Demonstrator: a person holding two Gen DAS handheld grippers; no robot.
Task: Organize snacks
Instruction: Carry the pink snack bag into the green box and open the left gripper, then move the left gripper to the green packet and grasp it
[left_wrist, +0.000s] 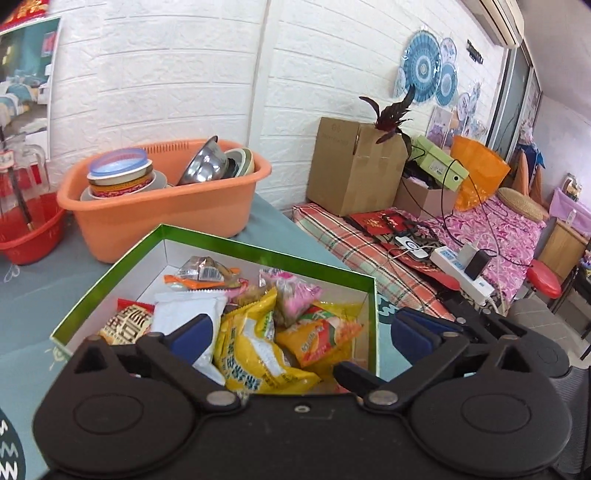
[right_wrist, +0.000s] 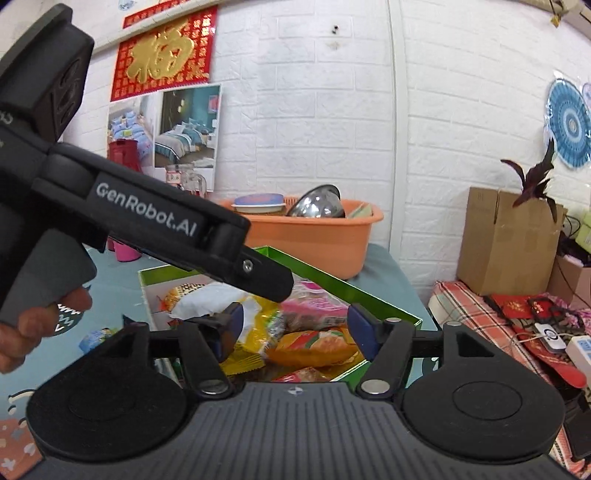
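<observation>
Both tongs stand wide open and hold nothing: the left tongs (left_wrist: 301, 328) and the right tongs (right_wrist: 295, 326) hang just above the green box (left_wrist: 236, 242), over the snack packets (left_wrist: 255, 347) heaped inside it. The box sits on the blue-grey surface (left_wrist: 44, 288). Behind the box stands an orange basin (left_wrist: 155, 218) of bowls, against the white brick wall (left_wrist: 166, 85).

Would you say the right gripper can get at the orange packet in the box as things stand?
Probably yes. The right gripper is open and empty above the box, with the orange packet lying uncovered between its fingers. The left gripper hangs farther left, so the way down looks free.
</observation>
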